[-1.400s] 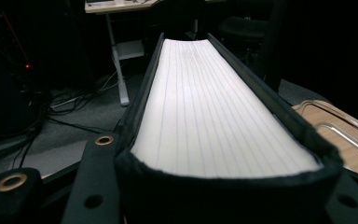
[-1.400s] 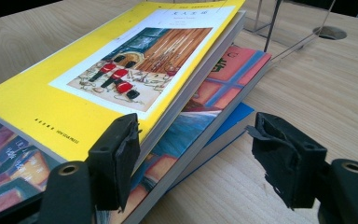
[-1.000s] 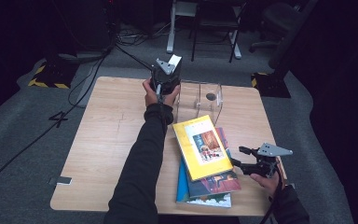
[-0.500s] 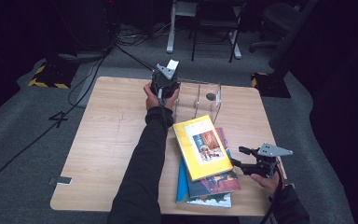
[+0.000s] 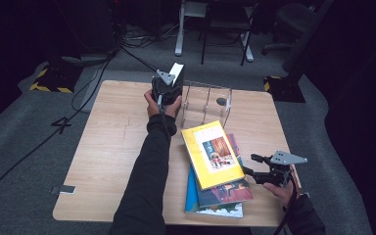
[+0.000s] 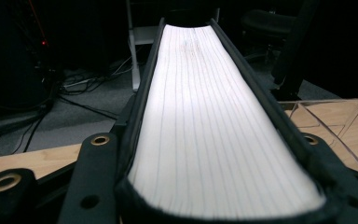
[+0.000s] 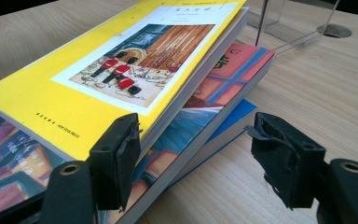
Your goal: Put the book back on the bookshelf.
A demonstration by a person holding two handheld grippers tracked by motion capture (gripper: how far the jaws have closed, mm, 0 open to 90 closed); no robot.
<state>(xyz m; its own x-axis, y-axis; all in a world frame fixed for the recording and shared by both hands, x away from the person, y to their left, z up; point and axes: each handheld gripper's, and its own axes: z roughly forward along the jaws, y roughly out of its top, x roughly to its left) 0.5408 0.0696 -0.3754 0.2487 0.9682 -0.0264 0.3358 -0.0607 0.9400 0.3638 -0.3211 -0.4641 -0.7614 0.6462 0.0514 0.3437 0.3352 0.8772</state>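
Beside clear rack (image 5: 206, 100), left claw (image 5: 171, 81) clamping book (image 6: 214, 121)

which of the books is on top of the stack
The yellow book with the framed picture on its cover; the red-and-blue illustrated book and the blue book lie beneath it.

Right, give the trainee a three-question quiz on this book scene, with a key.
1. True or false: the left gripper is shut on a book.
2. Which book tops the stack by the right gripper? A) blue B) yellow C) black
3. What stands on the table just right of the left gripper in the high view?

Key:
1. True; its page edges sit between the jaws.
2. B, the yellow book.
3. A clear acrylic rack.
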